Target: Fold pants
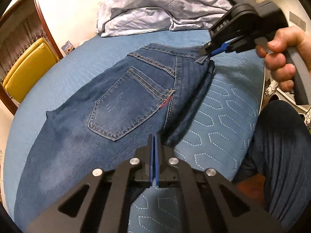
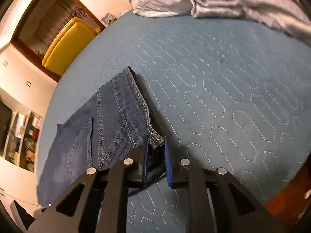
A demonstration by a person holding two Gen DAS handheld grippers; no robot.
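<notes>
Jeans (image 1: pixel 116 101), one pair in dark blue denim, lie on the blue quilted bed cover (image 1: pixel 223 116), folded lengthwise so one leg sits on the other and a single back pocket (image 1: pixel 128 108) faces up. In the left wrist view their long axis runs on a diagonal: the waistband (image 1: pixel 155 55) points to the upper right, toward the rumpled pale grey duvet (image 1: pixel 155 5) at the far end of the bed, and the legs stretch down to the lower left, off the edge of view. The seat and crotch edge lies on the right, beside bare cover.

One yellow chair (image 1: pixel 29 69) stands past the bed's left side, in front of a dark wooden door frame (image 1: pixel 40 9). The person's leg in dark ribbed trousers (image 1: pixel 281 155) fills the lower right.

Two grippers are in view. The right gripper (image 1: pixel 209 51), held in the person's right hand (image 1: pixel 281 58), is at the waistband's near corner; in the right wrist view its blue pads (image 2: pixel 168 165) stand on either side of the denim and a belt loop (image 2: pixel 156 139), with a little gap showing at the right pad, so I cannot tell whether the cloth is actually pinched. The left gripper (image 1: pixel 154 141) sits at the crotch edge with its two blue pads (image 1: pixel 151 155) pressed flat together; whether any denim is caught between them cannot be made out.
</notes>
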